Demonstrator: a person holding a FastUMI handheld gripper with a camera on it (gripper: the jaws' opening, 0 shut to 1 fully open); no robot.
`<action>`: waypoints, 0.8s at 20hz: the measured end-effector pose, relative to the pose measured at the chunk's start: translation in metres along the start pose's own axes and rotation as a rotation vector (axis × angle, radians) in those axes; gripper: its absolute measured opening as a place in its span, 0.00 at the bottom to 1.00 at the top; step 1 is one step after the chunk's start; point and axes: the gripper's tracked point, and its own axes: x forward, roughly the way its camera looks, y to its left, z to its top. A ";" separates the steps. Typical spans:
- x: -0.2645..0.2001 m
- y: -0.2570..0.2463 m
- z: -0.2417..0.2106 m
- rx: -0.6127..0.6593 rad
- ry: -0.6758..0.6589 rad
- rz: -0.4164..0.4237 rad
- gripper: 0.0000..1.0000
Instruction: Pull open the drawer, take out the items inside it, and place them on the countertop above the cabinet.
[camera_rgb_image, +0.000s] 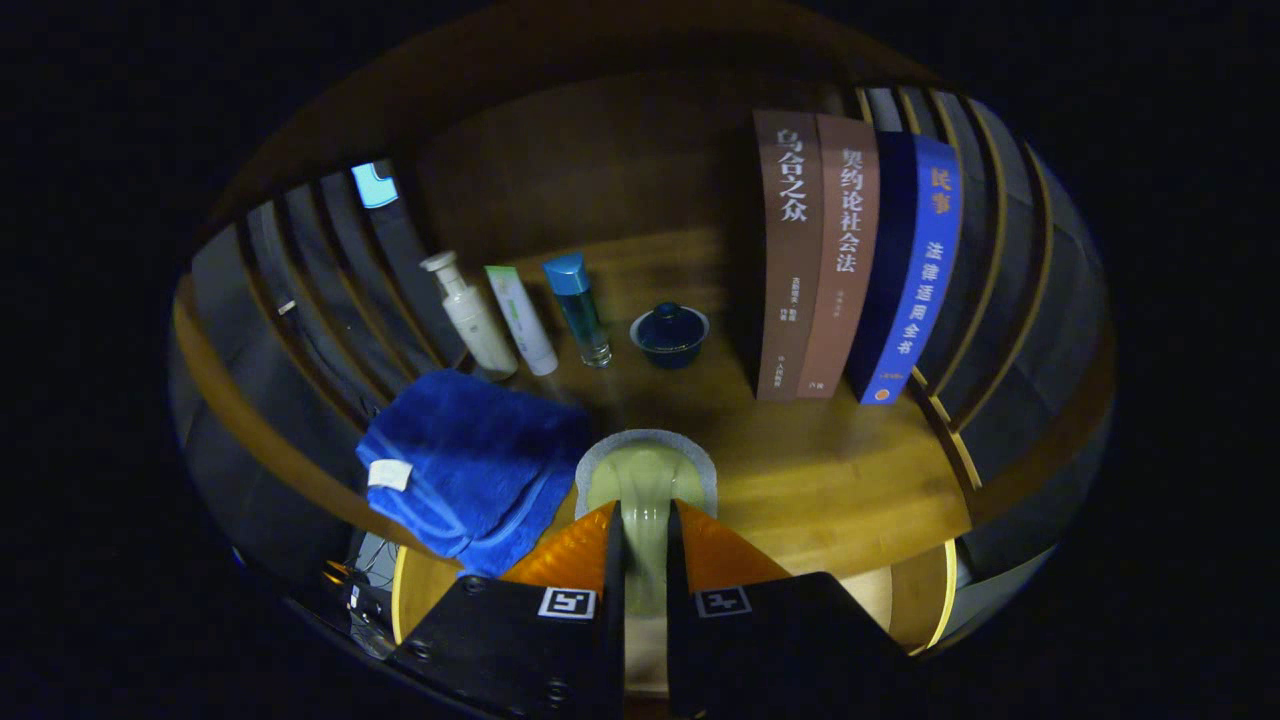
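Over wooden countertop (820, 470), fingers (560, 560) pinch pale green packet (645, 480).

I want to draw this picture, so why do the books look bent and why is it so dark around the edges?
In the gripper view the fisheye lens curves things, so the books and the slatted sides bow outward; light falls mostly on the wooden countertop, which shines, while the back fades dark; the gripper is shut on a pale green item, sharp enough to see, like the blue towel.
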 end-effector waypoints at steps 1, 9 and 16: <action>0.010 -0.002 0.003 0.001 0.013 -0.009 0.21; 0.051 -0.005 0.023 -0.018 0.053 -0.044 0.23; 0.054 -0.011 0.025 -0.007 0.020 -0.045 0.91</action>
